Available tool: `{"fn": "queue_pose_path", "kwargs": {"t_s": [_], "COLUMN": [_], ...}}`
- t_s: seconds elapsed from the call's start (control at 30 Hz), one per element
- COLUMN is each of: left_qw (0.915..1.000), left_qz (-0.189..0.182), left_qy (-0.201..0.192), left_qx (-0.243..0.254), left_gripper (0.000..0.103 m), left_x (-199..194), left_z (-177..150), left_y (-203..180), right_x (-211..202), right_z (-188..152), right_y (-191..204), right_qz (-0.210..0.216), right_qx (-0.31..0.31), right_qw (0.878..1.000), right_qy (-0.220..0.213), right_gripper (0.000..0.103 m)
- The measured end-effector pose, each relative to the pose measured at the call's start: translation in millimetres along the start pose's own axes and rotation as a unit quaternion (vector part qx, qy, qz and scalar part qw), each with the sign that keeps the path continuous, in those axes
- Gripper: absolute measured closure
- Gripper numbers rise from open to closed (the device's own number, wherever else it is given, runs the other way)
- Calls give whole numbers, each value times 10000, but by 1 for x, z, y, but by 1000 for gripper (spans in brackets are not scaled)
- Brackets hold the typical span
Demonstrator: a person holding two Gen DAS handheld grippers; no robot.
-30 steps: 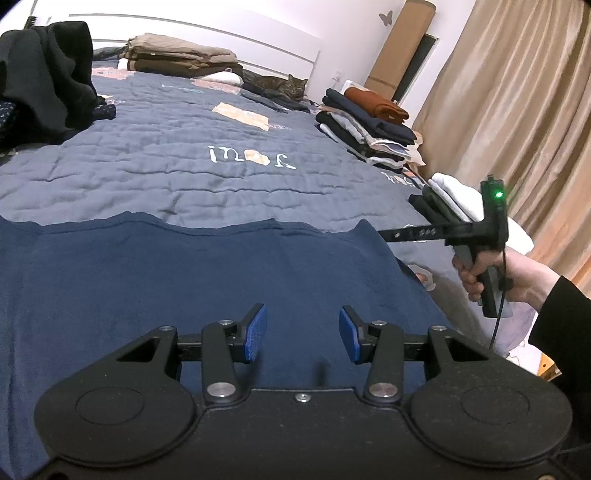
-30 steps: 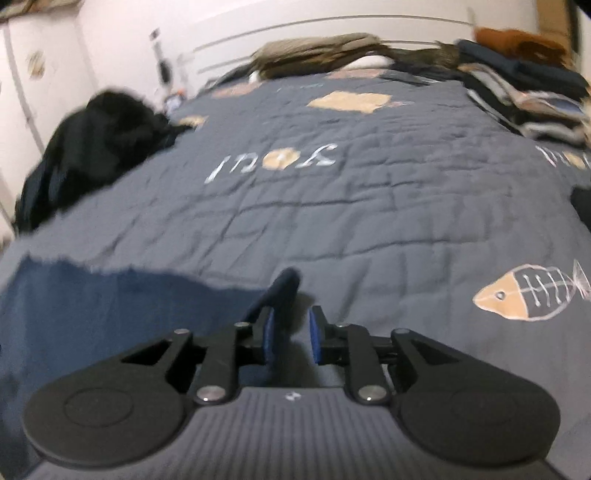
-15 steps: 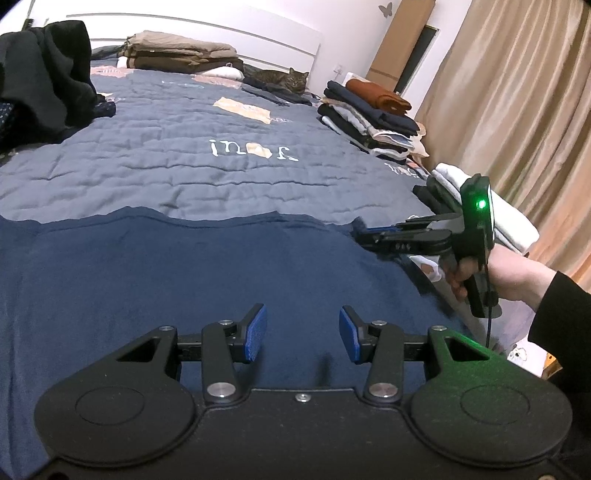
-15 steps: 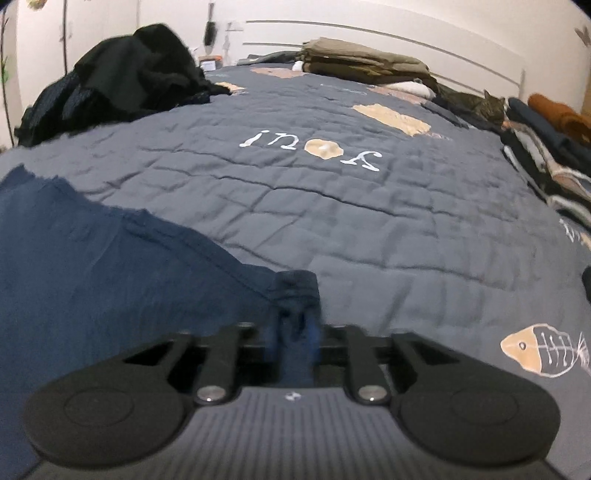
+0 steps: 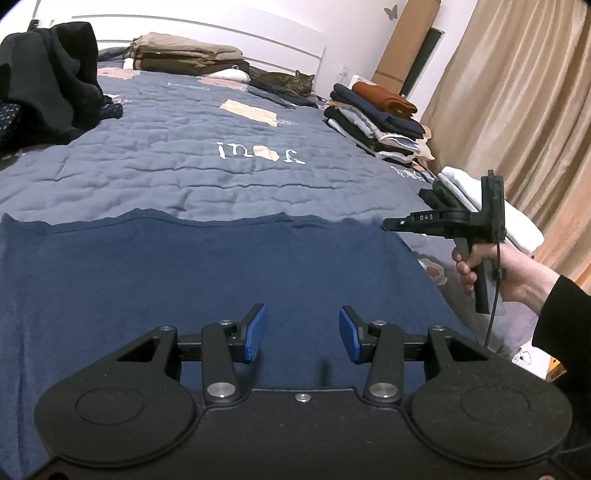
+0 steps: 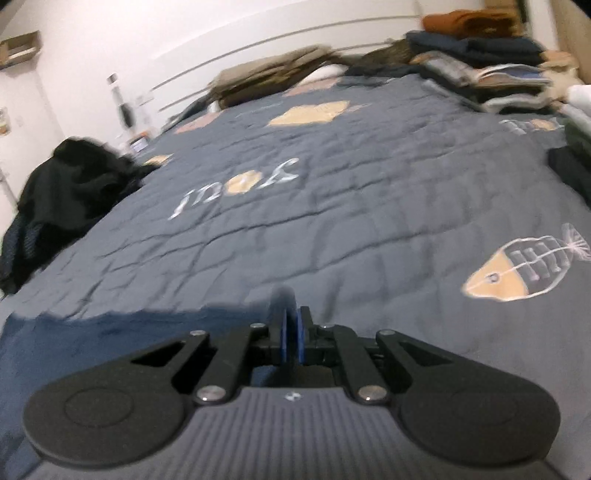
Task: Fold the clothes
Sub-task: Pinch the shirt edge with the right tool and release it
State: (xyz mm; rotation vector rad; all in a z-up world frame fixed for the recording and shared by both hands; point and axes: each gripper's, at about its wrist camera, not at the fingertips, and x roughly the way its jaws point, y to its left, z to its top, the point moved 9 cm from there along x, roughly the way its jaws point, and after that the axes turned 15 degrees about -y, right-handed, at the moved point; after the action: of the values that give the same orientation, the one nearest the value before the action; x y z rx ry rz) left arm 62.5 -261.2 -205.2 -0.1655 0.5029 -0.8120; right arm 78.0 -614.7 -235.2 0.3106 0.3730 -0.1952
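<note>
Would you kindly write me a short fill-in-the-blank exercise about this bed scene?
1. The right hand-held gripper is pinching a corner of the navy ____.
2. The left hand-held gripper hovers with its pads ____.
3. Near the headboard lies a tabby ____.
4. The quilt bears a stitched fish ____.

Missing words: garment; apart; cat; skeleton

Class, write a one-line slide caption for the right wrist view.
Right claw closing on a corner of the navy garment spread over the grey quilt.
</note>
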Motion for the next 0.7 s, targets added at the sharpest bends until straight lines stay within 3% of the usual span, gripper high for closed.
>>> {"fn": "queue_pose_path", "kwargs": {"t_s": [0.07,0.17,0.27,0.33,0.4,0.57,0.7], "left_qw": [10000,10000,10000,10000,10000,10000,10000], "left_qz": [15,44,32,10,4,50,41], "left_qy": [-14,-19,-17,-17,-8,-10,-13], "left_qx": [-13,-35,-52,-31,-32,-70,-74], "left_gripper": [60,60,60,60,60,60,60], "left_x": [-1,-1,0,0,0,-1,-1], "left_z": [1,2,2,3,2,2,3], "left_y": [1,3,3,1,1,3,2], "right_x": [0,0,-1,-2,1,14,15], "right_z": [5,4,4,6,2,-20,-22], "right_y": [-10,-15,-5,1,4,8,5], "right_qz": [-181,-45,231,311,345,225,195], "right_qx": [28,339,319,304,299,289,654], "right_qw": [9998,9994,9989,9989,9988,9982,9965], "right_qy": [-120,58,236,169,198,480,492], "right_gripper": [97,96,89,69,57,62,92]}}
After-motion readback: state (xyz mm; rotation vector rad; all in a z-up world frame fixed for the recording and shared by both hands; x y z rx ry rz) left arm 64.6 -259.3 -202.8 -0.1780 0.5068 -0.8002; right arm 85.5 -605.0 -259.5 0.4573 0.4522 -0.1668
